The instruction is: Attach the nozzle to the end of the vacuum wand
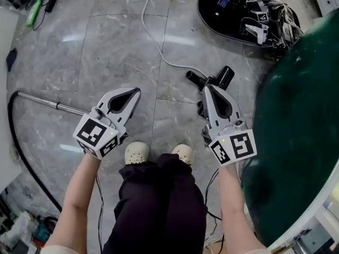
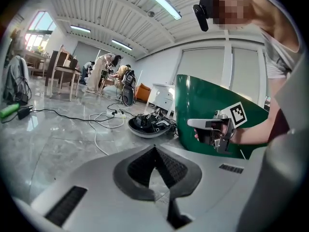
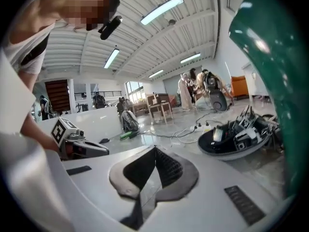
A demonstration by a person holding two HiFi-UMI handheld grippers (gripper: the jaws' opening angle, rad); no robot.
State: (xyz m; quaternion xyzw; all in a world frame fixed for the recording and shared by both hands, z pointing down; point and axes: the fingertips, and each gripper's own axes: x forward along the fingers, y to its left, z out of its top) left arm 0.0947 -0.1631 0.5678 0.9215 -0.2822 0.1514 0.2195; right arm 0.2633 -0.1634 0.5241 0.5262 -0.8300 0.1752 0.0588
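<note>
Floor (image 1: 119, 46) open btwn wand (image 1: 46, 103), nozzle (image 1: 216, 79)

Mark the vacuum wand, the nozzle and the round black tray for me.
vacuum wand (image 1: 39, 99): head view, middle of the bare metal tube.
nozzle (image 1: 226, 76): head view, its thick black end.
round black tray (image 1: 207, 16): head view, bare left part of its rim.

Glossy grey marble floor (image 1: 106, 52), ribbed white ceiling (image 2: 96, 8) with strip lights (image 2: 161, 2), wooden table (image 2: 62, 71) near a bright window (image 2: 39, 28)
</note>
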